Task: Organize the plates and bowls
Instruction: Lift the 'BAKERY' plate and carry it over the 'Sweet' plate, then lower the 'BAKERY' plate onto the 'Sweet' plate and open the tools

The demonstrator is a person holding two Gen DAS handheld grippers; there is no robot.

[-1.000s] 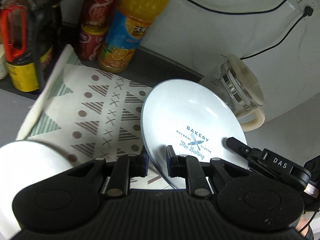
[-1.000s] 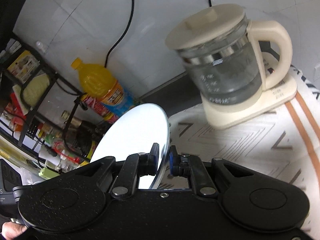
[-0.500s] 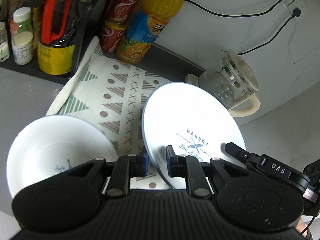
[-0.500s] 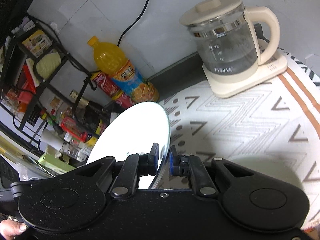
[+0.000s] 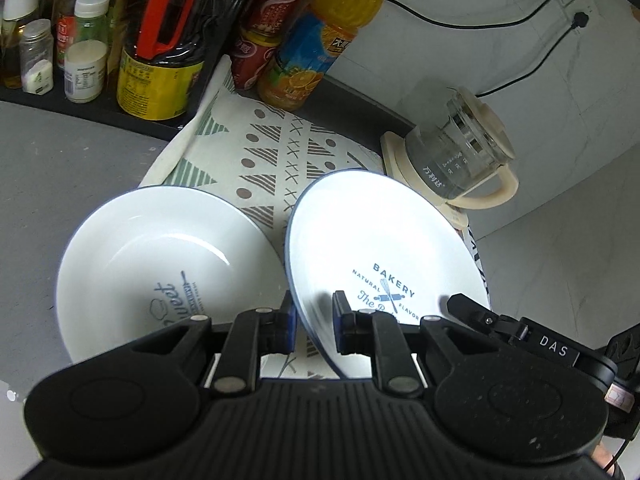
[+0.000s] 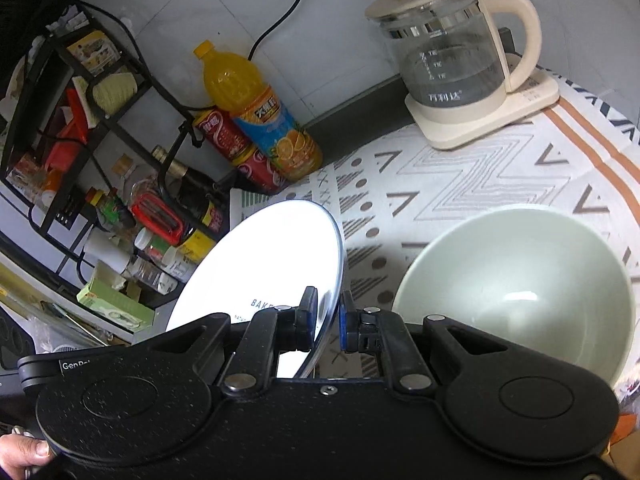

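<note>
My left gripper is shut on the rim of a white "Bakery" plate and holds it tilted above the patterned mat. My right gripper is shut on the opposite rim of the same plate, seen edge-on. The right gripper's finger also shows at the plate's right in the left wrist view. A white plate with "Sweet" lettering lies to the left on the mat. A pale green bowl stands to the right on the mat.
A glass kettle on its cream base stands at the back right. An orange juice bottle and red cans stand by the wall. A black rack with bottles and jars fills the left. The mat covers the counter.
Both grippers have pulled back and upward with the Bakery plate. The Sweet plate came fully into the left view and the green bowl into the right view.
</note>
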